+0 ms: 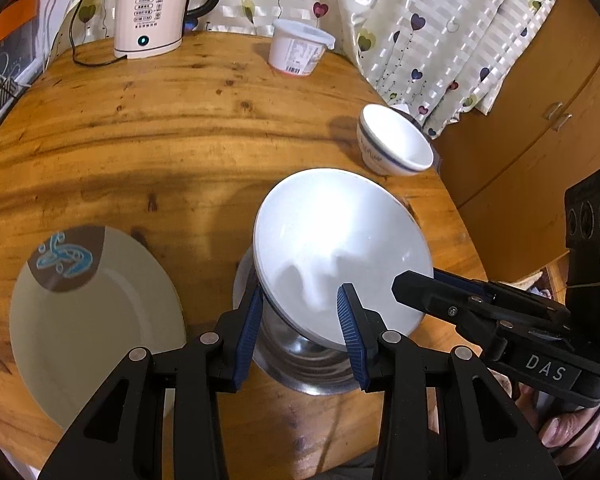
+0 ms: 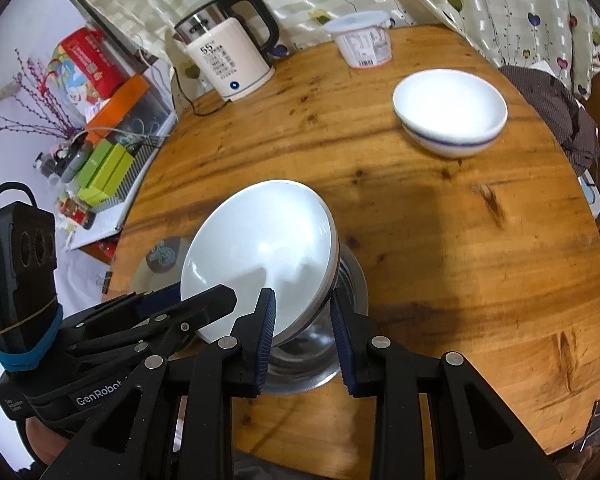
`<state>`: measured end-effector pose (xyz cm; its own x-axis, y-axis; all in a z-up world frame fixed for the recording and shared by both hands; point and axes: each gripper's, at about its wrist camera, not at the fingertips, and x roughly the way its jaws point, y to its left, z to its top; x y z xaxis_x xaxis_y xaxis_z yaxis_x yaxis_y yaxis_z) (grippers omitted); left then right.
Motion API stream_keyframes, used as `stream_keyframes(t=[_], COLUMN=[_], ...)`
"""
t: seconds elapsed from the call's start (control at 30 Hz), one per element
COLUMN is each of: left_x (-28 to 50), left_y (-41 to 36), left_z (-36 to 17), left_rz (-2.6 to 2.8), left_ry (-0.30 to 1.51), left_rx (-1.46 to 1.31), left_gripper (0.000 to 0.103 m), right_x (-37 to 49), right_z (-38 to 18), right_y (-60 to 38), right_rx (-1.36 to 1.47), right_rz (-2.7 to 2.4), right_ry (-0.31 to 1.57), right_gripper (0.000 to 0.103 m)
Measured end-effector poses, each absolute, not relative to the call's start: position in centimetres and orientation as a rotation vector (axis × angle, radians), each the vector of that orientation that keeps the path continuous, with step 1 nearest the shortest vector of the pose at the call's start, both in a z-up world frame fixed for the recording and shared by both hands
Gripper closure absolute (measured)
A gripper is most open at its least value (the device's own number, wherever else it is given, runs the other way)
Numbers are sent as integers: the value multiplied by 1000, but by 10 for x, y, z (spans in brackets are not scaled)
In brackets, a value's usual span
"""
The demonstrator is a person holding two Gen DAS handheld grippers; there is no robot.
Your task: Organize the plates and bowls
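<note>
From your left wrist view, your left gripper [image 1: 302,322] pinches the near-left rim of the white bowl [image 1: 340,248], one pad inside and one outside, holding it tilted above the steel bowl [image 1: 300,364] on the wooden table [image 1: 160,140], with the patterned plate [image 1: 92,320] just left. From your right wrist view, your right gripper [image 2: 302,338] pinches the same bowl's near-right rim, while a blue-banded bowl [image 2: 450,112] sits far right.

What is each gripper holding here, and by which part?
Both hold one white bowl, tilted above a steel bowl. The left gripper pinches its near rim; the right gripper pinches the rim on the opposite side.
</note>
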<state>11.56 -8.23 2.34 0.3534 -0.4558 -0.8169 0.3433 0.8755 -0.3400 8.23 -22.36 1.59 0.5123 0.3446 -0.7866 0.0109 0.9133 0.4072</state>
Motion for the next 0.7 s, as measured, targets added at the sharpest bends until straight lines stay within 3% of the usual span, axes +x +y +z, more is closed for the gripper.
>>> stream_keyframes(t=[0.53, 0.7], left_x=[105, 102], left_y=[-86, -88], left_z=[10, 9], left_rz=[-498, -501], left_ry=[1130, 1130], left_rx=[-95, -76], left_gripper=[64, 63], right_x=[74, 73], right_z=[-4, -4], right_y=[-225, -223], right_rx=[391, 378], right_rz=[213, 212], right_ry=[1078, 1086], right_gripper=[75, 69])
